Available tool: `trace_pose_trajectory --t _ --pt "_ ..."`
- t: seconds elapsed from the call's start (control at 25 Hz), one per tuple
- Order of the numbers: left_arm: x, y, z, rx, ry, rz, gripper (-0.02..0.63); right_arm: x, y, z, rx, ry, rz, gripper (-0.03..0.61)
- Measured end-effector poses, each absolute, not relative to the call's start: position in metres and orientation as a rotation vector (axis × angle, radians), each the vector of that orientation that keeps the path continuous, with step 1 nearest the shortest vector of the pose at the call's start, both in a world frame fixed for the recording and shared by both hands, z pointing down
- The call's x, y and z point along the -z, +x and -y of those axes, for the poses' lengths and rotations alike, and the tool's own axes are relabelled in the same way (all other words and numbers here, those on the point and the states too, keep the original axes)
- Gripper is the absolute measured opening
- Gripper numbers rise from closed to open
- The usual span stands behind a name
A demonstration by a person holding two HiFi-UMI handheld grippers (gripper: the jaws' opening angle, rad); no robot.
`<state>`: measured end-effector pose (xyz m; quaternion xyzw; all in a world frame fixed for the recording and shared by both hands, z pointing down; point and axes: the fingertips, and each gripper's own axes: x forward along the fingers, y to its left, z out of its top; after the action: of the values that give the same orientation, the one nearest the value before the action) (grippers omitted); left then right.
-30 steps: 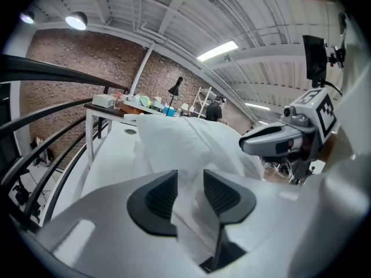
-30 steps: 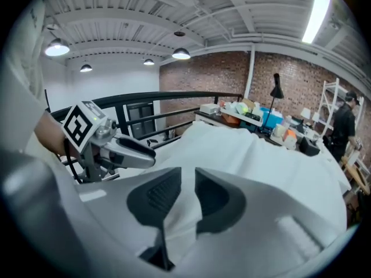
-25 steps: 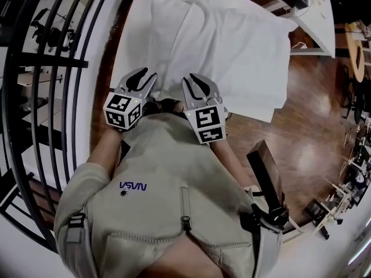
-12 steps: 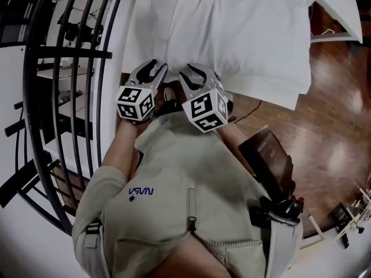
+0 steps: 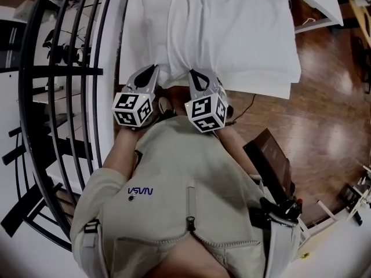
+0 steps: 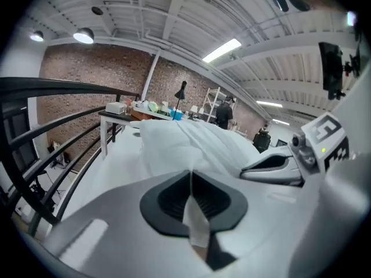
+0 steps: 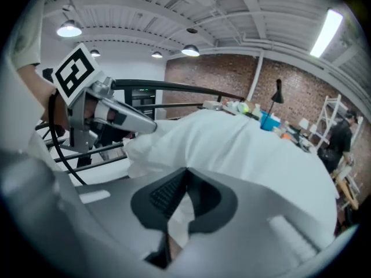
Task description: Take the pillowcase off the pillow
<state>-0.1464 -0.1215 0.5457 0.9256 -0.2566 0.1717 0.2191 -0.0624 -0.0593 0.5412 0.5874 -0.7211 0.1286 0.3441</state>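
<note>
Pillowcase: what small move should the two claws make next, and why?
Probably pull both gently back toward the person. The left claw and right claw have just closed on the near edge of the pillowcase, with white fabric pinched in each.

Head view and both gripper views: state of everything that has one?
left gripper: shut on the near edge of the pillowcase, jaws just closed.
right gripper: shut on the same edge, jaws just closed.
pillowcase: still on the pillow, lying flat on the table, pinched at two spots.
</note>
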Motion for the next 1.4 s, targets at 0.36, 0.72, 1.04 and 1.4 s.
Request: trace_pose_trajectory --t 0.36,0.72,1.04,1.4 --pt "-0.506 -0.153 0.159 -0.333 2.607 0.693 0.017 -0.52 0.035 0.031 -0.361 1.845 1.581 0.005" --pt "-0.565 -0.166 0.129 -0.383 2.443 0.681 0.021 -0.584 0.043 0.016 -0.556 1.752 1.562 0.006" --pt "-0.55 -0.159 0.131 -0.389 2.514 0.701 0.051 -0.568 0.024 0.027 -0.586 1.692 1.704 0.031" --pt "-0.502 -0.151 0.154 -0.268 2.523 0.795 0.16 -0.491 -0.009 0.045 -0.431 1.696 2.088 0.074"
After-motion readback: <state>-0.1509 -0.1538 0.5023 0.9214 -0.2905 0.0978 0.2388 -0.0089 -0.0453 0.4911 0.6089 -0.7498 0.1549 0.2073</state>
